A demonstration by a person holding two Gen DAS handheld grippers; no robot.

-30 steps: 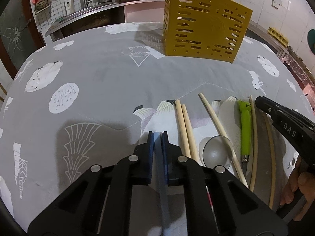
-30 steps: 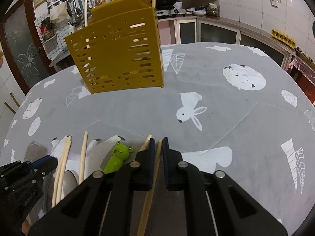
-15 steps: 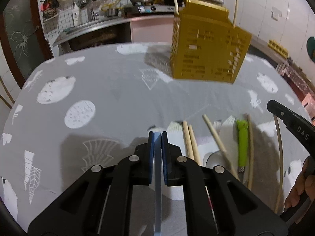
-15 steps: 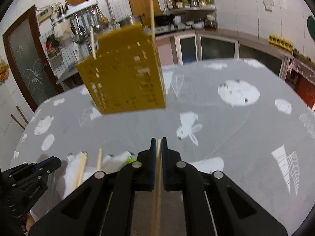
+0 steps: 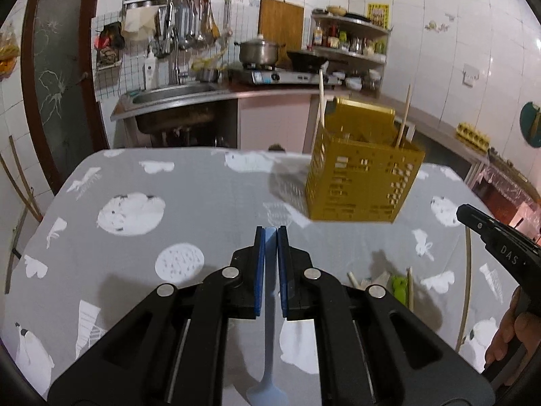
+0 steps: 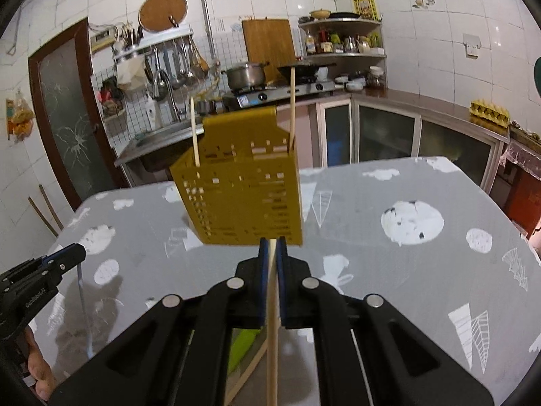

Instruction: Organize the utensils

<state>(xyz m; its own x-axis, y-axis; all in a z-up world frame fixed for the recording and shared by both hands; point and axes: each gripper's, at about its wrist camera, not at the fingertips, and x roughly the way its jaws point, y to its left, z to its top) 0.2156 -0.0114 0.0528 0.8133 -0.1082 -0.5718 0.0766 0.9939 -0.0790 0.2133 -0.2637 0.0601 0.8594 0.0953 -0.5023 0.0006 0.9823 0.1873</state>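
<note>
Left hand-held gripper [image 5: 271, 233]: jaws clamped on a pale blue utensil [image 5: 268, 355], held above the worktop [image 5: 189, 203], short of the yellow caddy [image 5: 361, 182]. Right hand-held gripper [image 6: 272, 243]: jaws clamped on a wooden chopstick [image 6: 272, 338], tips just before the caddy [image 6: 243, 196]. Two chopsticks [image 6: 291, 108] stand upright inside the caddy. A green utensil [image 5: 399, 286] lies on the worktop nearer than the caddy.
</note>
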